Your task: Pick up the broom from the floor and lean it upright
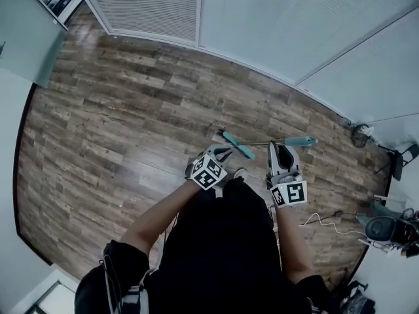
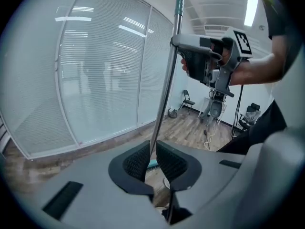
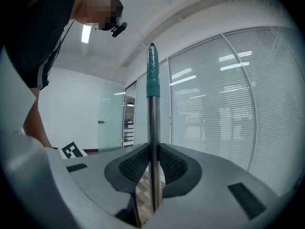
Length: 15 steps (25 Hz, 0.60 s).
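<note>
**Two grippers holding the broom [image 1: 237, 145] over the floor [image 1: 118, 110], out from its glass-wall edge**
The left gripper [image 1: 221, 153] is clenching the pole [image 2: 163, 92] low, just above the brush. The right gripper [image 1: 281, 150] is clamping it higher, below the teal grip [image 3: 152, 78]. I cannot tell whether the brush is touching the boards. To my eye, the right should be lifting the grip end while the left is steadying the brush end, both squeezing firmly so the thin pole isn't slipping.
</note>
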{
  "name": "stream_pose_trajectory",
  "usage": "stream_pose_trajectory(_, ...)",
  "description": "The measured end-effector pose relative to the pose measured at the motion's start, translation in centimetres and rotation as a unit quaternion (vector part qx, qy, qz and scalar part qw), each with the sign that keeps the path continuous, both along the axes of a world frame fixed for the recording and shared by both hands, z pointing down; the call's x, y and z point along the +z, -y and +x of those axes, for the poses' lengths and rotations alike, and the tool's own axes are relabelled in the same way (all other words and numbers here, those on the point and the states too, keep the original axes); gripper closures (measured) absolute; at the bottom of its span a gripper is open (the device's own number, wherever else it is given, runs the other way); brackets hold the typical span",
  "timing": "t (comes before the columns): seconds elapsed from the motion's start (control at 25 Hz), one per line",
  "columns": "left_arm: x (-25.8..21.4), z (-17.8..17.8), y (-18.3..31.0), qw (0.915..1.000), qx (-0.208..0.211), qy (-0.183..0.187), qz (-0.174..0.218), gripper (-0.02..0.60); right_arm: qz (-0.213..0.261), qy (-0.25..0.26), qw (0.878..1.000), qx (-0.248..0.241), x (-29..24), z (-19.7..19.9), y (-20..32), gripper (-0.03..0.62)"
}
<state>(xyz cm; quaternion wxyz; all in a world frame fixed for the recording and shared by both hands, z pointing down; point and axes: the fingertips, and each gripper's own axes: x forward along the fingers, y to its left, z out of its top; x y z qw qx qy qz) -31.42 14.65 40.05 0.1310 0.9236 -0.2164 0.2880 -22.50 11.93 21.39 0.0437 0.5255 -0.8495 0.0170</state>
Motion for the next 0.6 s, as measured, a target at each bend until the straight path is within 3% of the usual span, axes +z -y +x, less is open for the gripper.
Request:
stream_pose_trajectory(0.16,-0.3,-1.6,-0.3,0.9992,-0.034,-0.018,-0.014,0.561,0.002,-0.015,1.000,0.020,-0.1,2.1,1.1,0.514)
stream_pose_trajectory(0.36,-0.9,-2.8,-0.1,0.9969,-0.073,-0.028,-0.007,0.563,0.007,-0.012,0.999,0.035,0.5,4.5,1.8,0.514)
stream_pose_trajectory(0.6,-1.3,-0.7,-0.6,0.9981,-0.035,-0.049,-0.009,0.561,0.007,-0.010,0.999,0.046,2.0,6.7,2.6,0.514)
